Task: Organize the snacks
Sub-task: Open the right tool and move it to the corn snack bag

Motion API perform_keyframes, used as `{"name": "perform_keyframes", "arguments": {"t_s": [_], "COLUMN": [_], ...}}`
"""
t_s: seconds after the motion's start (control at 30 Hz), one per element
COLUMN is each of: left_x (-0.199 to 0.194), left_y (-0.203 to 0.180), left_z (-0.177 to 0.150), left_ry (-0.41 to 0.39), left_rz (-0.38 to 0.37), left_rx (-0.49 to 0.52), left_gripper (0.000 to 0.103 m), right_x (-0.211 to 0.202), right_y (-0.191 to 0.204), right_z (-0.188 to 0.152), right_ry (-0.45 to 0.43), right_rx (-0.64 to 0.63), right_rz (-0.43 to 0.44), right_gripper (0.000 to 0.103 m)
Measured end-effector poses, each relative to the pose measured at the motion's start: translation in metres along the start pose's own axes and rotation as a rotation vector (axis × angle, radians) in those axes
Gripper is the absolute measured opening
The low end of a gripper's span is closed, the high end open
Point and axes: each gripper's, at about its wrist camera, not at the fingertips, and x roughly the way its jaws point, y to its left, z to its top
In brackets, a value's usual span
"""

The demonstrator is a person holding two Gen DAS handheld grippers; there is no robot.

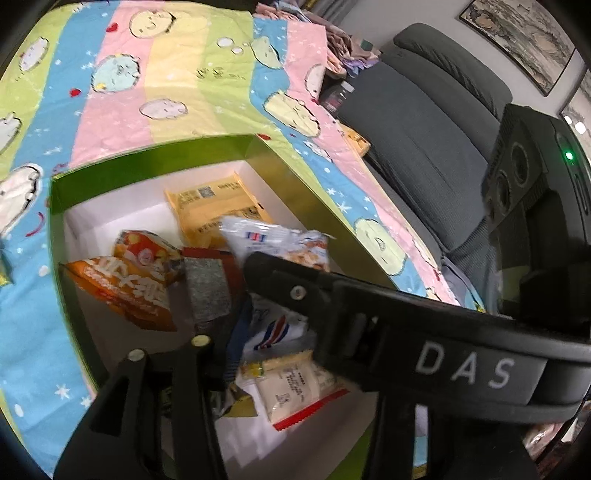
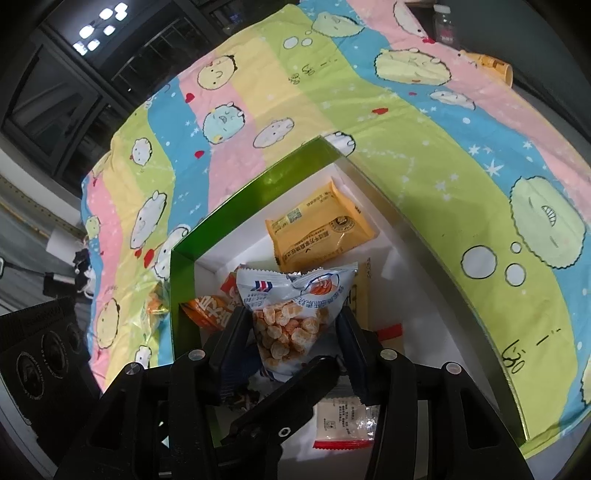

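Note:
A green box (image 1: 155,158) with a white inside holds several snack packets; it also shows in the right wrist view (image 2: 236,210). My right gripper (image 2: 295,325) is shut on a white and blue bag of orange snacks (image 2: 291,314), held upright over the box; the same bag shows in the left wrist view (image 1: 284,240). A yellow packet (image 2: 317,229) lies at the box's far end. Orange packets (image 1: 129,284) lie at the left. My left gripper (image 1: 236,291) hangs over the box; a grey pad (image 1: 207,291) shows on one finger, and the right gripper's arm crosses in front.
The box sits on a pastel striped cartoon blanket (image 2: 406,122). A white packet with a red edge (image 2: 343,424) lies at the box's near end. A grey sofa (image 1: 424,129) stands to the right. A bottle (image 2: 445,22) and a yellow cup (image 2: 495,66) lie at the far edge.

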Motion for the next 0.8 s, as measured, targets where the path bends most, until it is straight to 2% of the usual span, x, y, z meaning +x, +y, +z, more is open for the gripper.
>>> {"name": "perform_keyframes", "arguments": {"t_s": [0.03, 0.07, 0.13, 0.23, 0.33, 0.37, 0.43, 0.53, 0.6, 0.8], "left_x": [-0.003, -0.007, -0.017, -0.041, -0.070, -0.080, -0.098, -0.125, -0.147, -0.195], "left_y": [0.000, 0.000, 0.003, 0.004, 0.006, 0.009, 0.015, 0.033, 0.054, 0.114], "left_z": [0.000, -0.001, -0.001, -0.004, -0.009, -0.012, -0.018, -0.029, -0.041, -0.072], "left_ry": [-0.010, -0.019, -0.036, -0.080, -0.136, -0.150, -0.176, -0.217, -0.252, -0.265], "left_rz": [0.020, 0.037, 0.029, -0.003, 0.006, 0.016, 0.044, 0.095, 0.143, 0.273], "left_rx": [0.005, 0.009, 0.018, 0.019, 0.030, 0.032, 0.028, -0.012, -0.062, -0.182], "left_gripper": [0.057, 0.064, 0.074, 0.085, 0.094, 0.094, 0.095, 0.102, 0.102, 0.102], "right_x": [-0.002, -0.005, -0.014, -0.029, -0.043, -0.047, -0.056, -0.064, -0.065, -0.048], "right_y": [0.001, 0.003, 0.006, 0.015, 0.025, 0.029, 0.039, 0.057, 0.069, 0.105], "right_z": [0.000, -0.001, -0.002, -0.004, -0.008, -0.009, -0.013, -0.018, -0.021, -0.034], "right_ry": [-0.015, -0.028, -0.069, -0.124, -0.166, -0.186, -0.233, -0.271, -0.274, -0.240], "right_rx": [-0.008, -0.015, -0.025, -0.044, -0.051, -0.058, -0.077, -0.117, -0.139, -0.184], "right_rz": [-0.009, -0.017, -0.035, -0.043, -0.016, -0.013, -0.006, 0.012, 0.023, 0.045], "right_gripper": [0.051, 0.057, 0.066, 0.066, 0.068, 0.078, 0.086, 0.086, 0.087, 0.088]}}
